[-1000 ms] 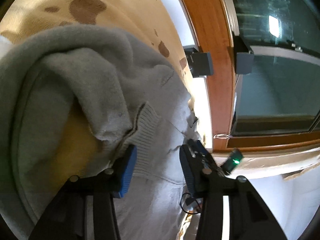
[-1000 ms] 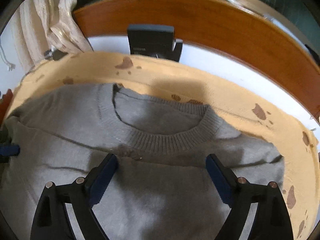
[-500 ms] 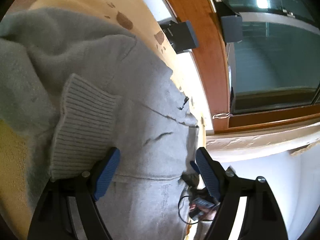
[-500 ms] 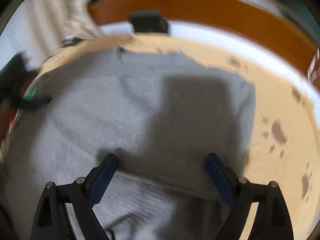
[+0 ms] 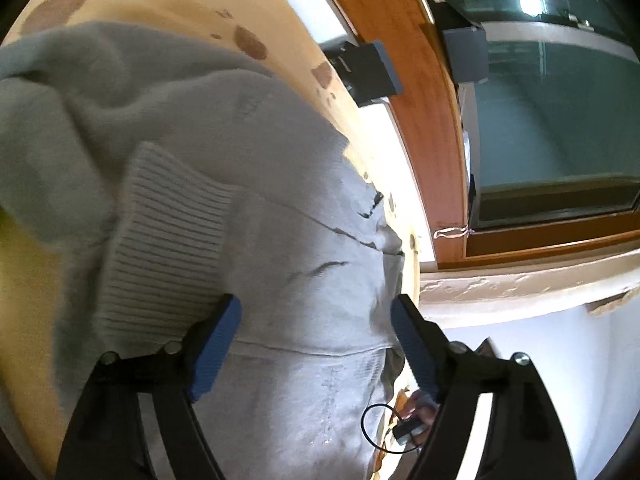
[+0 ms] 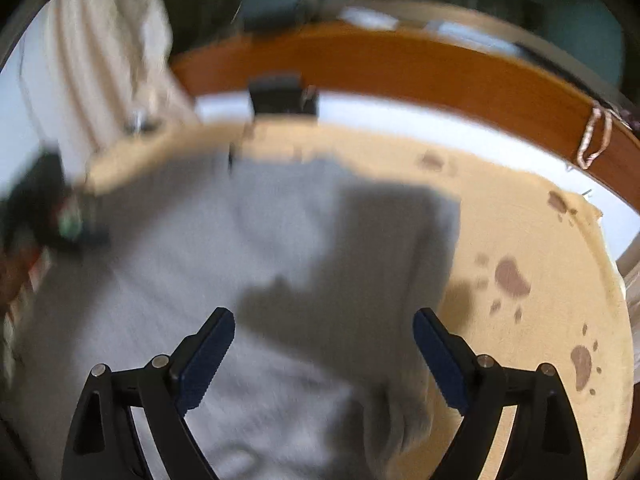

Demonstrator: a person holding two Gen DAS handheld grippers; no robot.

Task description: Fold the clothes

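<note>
My left gripper (image 5: 316, 334) stands with its jaws wide apart, nothing pinched between the blue pads (image 5: 214, 346). It hangs just over the grey sweater (image 5: 304, 248). The ribbed cuff (image 5: 168, 248) of a sleeve lies folded across the sweater's body, just left of my left finger; I cannot tell whether the pad touches it. My right gripper (image 6: 324, 354) is likewise released, pads clear of the cloth, poised above the sweater (image 6: 208, 264).

The sweater lies spread on a tan blanket (image 6: 520, 220) printed with brown paw marks (image 6: 512, 278). In the right view the garment's right edge runs straight, with bare blanket beyond it; that view is blurred, so finer folds cannot be read. A shadow falls across the middle of the cloth.

Behind the blanket runs a wooden window frame (image 5: 400, 52) with dark glass (image 5: 552, 140). A black box (image 5: 368, 68) sits at the blanket's far edge. A cream curtain (image 6: 100, 60) hangs at the left of the right view.
</note>
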